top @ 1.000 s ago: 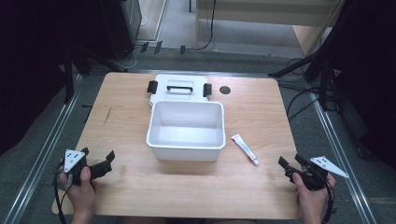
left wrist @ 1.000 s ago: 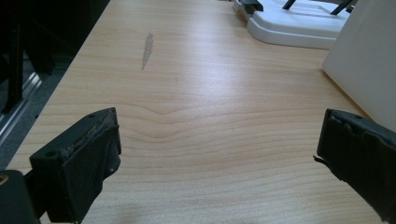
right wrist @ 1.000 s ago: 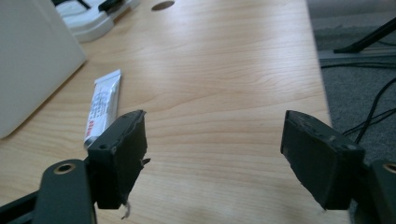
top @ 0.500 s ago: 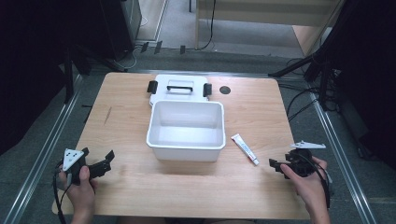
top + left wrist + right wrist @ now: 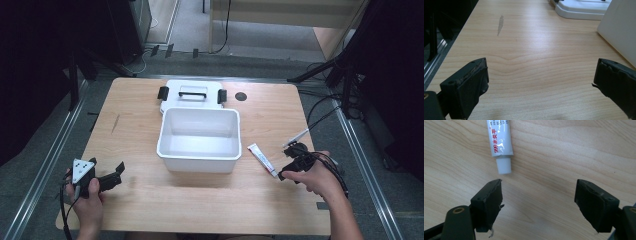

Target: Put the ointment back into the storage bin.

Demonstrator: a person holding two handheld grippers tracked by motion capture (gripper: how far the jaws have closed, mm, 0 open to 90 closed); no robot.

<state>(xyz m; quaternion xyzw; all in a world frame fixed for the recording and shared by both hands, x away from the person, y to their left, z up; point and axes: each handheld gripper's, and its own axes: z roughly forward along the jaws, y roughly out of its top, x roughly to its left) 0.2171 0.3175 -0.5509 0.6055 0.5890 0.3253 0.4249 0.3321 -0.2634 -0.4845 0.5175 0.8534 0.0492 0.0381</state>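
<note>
Right gripper view has the right gripper (image 5: pixel 539 202) with jaws spread wide just short of the small white tube's (image 5: pixel 500 143) cap, lined up to pinch it, right of the open white bin (image 5: pixel 199 141).

The high view is looking forward and down from above the near edge, taking in the whole table (image 5: pixel 140 105). The left gripper view is skimming low across the wood toward the bin (image 5: pixel 621 30), also seen from above. The right gripper view is pointing steeply down, close over the tube (image 5: pixel 499 137), likewise seen from above.
</note>
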